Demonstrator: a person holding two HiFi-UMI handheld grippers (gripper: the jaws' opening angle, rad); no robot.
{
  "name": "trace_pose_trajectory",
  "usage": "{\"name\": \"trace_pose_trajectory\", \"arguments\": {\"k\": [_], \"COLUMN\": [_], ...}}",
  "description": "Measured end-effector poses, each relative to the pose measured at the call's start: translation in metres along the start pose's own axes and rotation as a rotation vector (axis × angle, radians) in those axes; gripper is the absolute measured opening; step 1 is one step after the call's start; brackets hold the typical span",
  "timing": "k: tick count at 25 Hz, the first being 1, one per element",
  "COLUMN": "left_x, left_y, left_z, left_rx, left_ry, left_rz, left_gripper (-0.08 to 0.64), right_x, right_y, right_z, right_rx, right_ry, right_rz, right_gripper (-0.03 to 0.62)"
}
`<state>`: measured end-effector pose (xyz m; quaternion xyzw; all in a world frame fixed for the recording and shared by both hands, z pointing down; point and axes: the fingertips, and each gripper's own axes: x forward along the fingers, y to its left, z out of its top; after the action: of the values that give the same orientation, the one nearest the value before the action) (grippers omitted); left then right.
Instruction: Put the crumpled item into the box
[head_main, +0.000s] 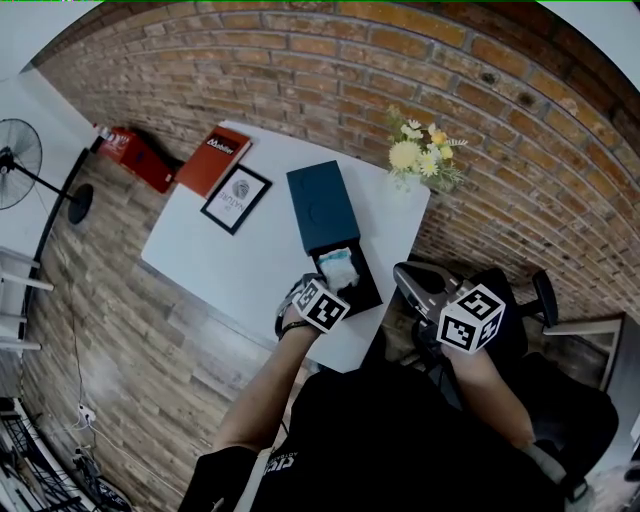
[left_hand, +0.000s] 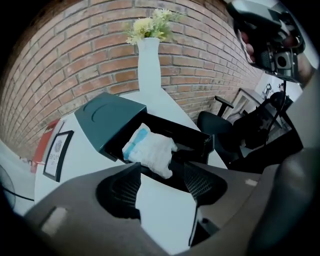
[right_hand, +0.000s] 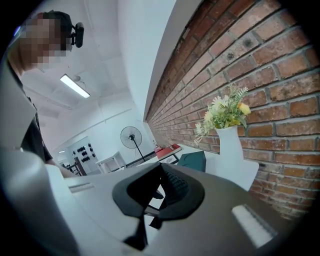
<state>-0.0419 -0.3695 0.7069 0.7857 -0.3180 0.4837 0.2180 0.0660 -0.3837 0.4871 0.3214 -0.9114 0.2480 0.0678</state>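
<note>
A red brick wall (head_main: 330, 80) backs the white table (head_main: 230, 250). Just ahead of the left tool (left_hand: 162, 172), released and empty, lies the open dark teal box (left_hand: 107, 122), a white flower vase (left_hand: 149, 65) beyond it, the crumpled white-and-blue item (left_hand: 150, 150) inside. The right tool (right_hand: 161, 172), clenched on nothing, views the vase, not the item

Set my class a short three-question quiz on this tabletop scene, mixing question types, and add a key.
1. True or false: the crumpled item lies in the open box.
2. The left gripper is: A) shut on the item; B) open, gripping nothing; C) shut and empty.
3. Fill in: the white vase by the brick wall holds ___.
Key: 1 true; 2 B; 3 flowers.
</note>
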Motion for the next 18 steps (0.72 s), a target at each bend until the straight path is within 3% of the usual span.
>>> {"name": "trace_pose_trajectory", "arguments": {"k": [2,6,12,18], "left_x": [-0.003,-0.011,-0.047,-0.108], "left_y": [0.001,0.006,0.024,0.021], "left_z": [-0.005,-0.005,0.014,0.04], "left_rx": [0.023,-0.023,-0.08,-0.035], "left_ry": [0.007,-0.058,-0.222,-0.434], "left_rz": [0.005,0.0,0.028,0.007], "left_gripper": [0.275,0.275,0.271,0.252], "right_x": [0.0,0.0,-0.003,-0.003], "right_y": [0.004,0.01,0.017,0.038], "right_z": [0.0,-0.005,0.0,0.009], "right_rx": [-0.001,-0.005,-0.017,-0.045], "right_ry": [-0.001,0.002,-0.021,-0.057], "right_rz": [-0.004,-0.011,-0.037,-0.052], "right_gripper": [0.0,0.0,-0.001,0.0]}}
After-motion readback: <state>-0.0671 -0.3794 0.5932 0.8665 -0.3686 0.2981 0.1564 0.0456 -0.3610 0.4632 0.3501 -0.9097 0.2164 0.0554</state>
